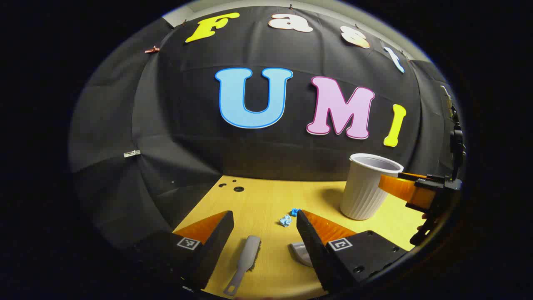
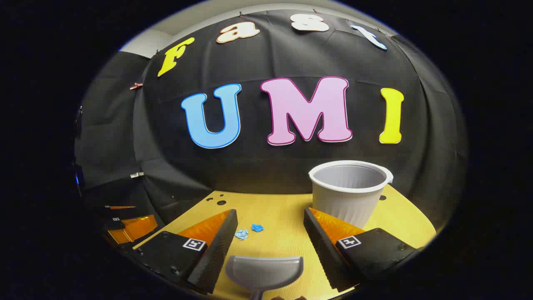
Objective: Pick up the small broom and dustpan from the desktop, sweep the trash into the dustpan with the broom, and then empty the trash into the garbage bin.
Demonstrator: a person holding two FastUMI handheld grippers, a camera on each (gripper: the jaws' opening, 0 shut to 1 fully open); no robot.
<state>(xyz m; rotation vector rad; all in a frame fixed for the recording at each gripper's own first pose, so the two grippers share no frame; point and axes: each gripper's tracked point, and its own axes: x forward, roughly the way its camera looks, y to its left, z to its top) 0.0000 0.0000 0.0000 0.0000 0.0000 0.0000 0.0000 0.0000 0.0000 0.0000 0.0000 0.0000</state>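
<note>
A small grey broom (image 1: 245, 264) lies flat on the wooden desktop (image 1: 266, 196), between the fingers of my open left gripper (image 1: 265, 221) and below them. A grey dustpan (image 2: 264, 271) lies on the desktop, below and between the fingers of my open right gripper (image 2: 270, 216); its edge (image 1: 300, 252) also peeks out beside the left gripper's right finger. Two scraps of crumpled blue paper (image 1: 289, 217) (image 2: 249, 231) sit near the middle of the desktop. A white ribbed garbage bin (image 2: 348, 192) (image 1: 366, 186) stands upright at the back right. The right gripper (image 1: 420, 191) shows at the right edge of the left gripper view.
The black cloth wall (image 2: 266, 166) closes off the desktop at the back and left. Small round holes (image 1: 238, 188) mark the desktop's far left corner. The other gripper (image 2: 125, 227) shows low at the left of the right gripper view.
</note>
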